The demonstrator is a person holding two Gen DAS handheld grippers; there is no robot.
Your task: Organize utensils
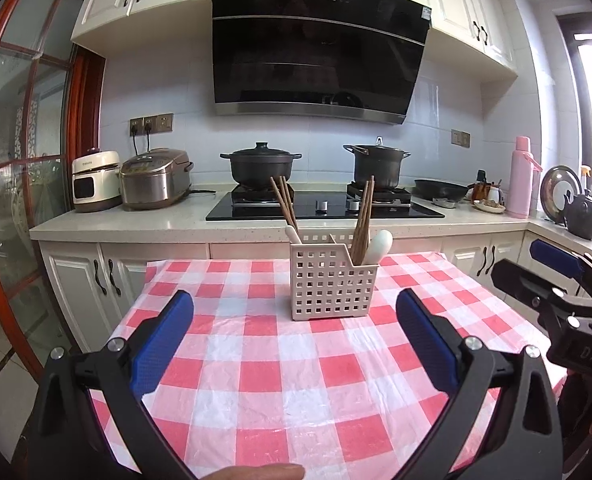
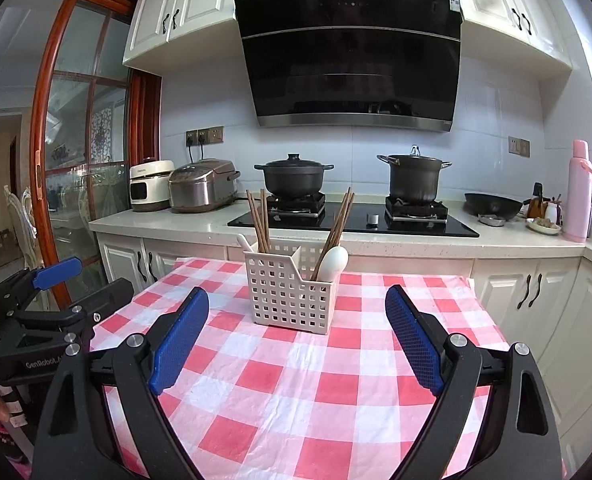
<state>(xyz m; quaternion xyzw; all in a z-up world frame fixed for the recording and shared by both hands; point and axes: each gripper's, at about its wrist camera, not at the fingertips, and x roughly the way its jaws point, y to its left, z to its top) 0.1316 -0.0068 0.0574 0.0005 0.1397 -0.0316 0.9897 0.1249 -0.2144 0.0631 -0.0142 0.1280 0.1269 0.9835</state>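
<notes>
A white perforated utensil caddy (image 1: 333, 282) (image 2: 289, 293) stands on the red-and-white checked tablecloth (image 1: 280, 376) (image 2: 303, 384). Brown chopsticks (image 1: 284, 202) (image 2: 258, 218) lean in its left compartment beside a white spoon handle (image 1: 293, 235). More chopsticks (image 1: 364, 220) (image 2: 337, 228) and a white spoon (image 1: 377, 246) (image 2: 333, 264) stand in its right compartment. My left gripper (image 1: 294, 306) is open and empty, short of the caddy. My right gripper (image 2: 297, 304) is open and empty, also short of it. The right gripper shows at the right edge of the left wrist view (image 1: 555, 280).
A kitchen counter (image 1: 176, 222) runs behind the table, with a black hob (image 1: 323, 206), two dark pots (image 1: 260, 166) (image 1: 377, 164), two cookers (image 1: 156, 178), a pan (image 1: 439, 190) and a pink flask (image 1: 520, 178). A glass door (image 1: 20, 160) is at left.
</notes>
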